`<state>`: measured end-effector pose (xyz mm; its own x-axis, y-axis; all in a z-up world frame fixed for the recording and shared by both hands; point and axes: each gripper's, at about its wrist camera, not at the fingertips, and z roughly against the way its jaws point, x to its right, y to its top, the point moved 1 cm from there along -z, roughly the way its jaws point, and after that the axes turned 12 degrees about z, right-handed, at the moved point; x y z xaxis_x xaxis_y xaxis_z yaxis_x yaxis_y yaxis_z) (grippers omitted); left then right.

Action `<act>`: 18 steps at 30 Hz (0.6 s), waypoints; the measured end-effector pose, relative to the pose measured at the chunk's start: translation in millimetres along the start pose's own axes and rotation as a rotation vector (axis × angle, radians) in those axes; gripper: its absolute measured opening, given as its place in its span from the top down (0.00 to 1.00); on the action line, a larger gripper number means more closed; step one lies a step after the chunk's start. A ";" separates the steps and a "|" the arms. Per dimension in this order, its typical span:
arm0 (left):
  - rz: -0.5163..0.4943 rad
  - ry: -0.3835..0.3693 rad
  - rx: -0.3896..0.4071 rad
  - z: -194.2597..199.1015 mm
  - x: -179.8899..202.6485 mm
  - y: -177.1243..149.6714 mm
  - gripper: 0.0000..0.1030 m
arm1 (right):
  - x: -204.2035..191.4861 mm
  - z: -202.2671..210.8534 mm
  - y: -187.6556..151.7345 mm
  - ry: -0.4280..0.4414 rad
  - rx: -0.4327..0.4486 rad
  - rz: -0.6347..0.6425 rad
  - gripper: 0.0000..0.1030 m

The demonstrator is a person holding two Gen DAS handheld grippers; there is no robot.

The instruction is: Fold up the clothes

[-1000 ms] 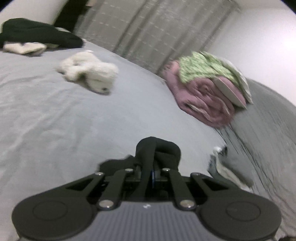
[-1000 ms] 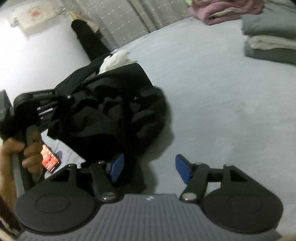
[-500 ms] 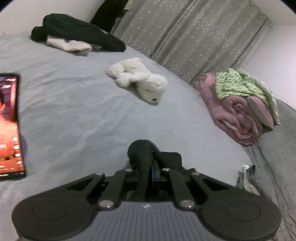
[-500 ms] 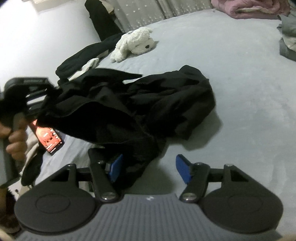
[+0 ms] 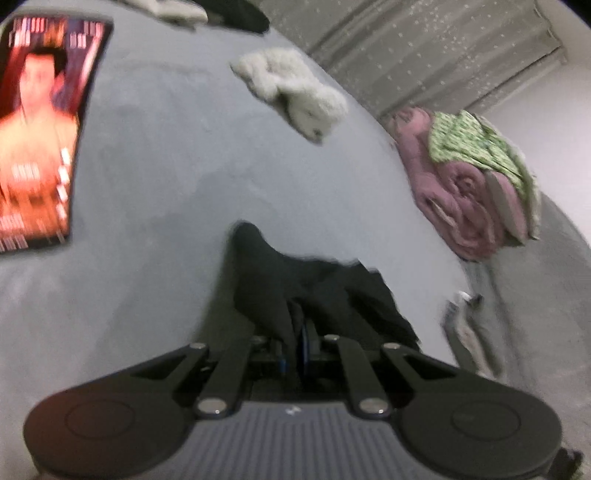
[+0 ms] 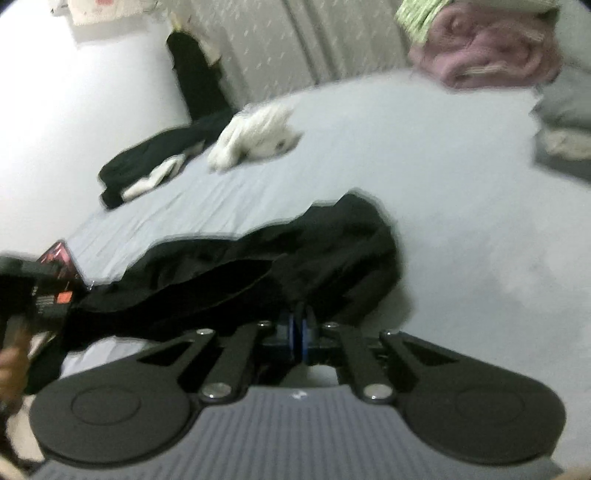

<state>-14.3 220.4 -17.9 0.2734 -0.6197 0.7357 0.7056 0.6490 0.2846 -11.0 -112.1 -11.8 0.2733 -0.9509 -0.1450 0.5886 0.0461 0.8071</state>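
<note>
Our right tool (image 6: 298,338), apart half a second ago, now clamps the black garment (image 6: 258,269); our left tool (image 5: 295,345) stays clamped on it too. It spreads on the bed (image 6: 461,229). Only the left view shows the phone (image 5: 37,136) face-on.

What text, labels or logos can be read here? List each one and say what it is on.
None can be read.
phone: white text lines on the lit screen, too blurred to read.
left gripper: small pale logo mark on the ribbed body, no letters legible.
right gripper: the same small mark, illegible.
wall sign: reddish marks, too small and blurred.
black garment: no print visible.
</note>
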 end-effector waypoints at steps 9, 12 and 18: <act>0.070 -0.219 -0.172 -12.2 14.3 -50.0 0.95 | 28.6 54.0 13.5 -0.254 0.155 0.051 0.97; 0.058 -0.312 -0.146 5.3 30.8 -54.3 0.95 | 28.7 71.5 20.2 -0.308 0.203 0.069 0.97; 0.016 -0.498 -0.051 52.0 66.3 -57.5 0.95 | 22.9 105.3 36.6 -0.397 0.320 0.127 0.97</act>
<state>-70.7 164.9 46.4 -0.0523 -0.3162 0.9472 0.7380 0.6267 0.2500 -63.3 -164.4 74.7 -0.0189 -0.9894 0.1437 0.2908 0.1321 0.9476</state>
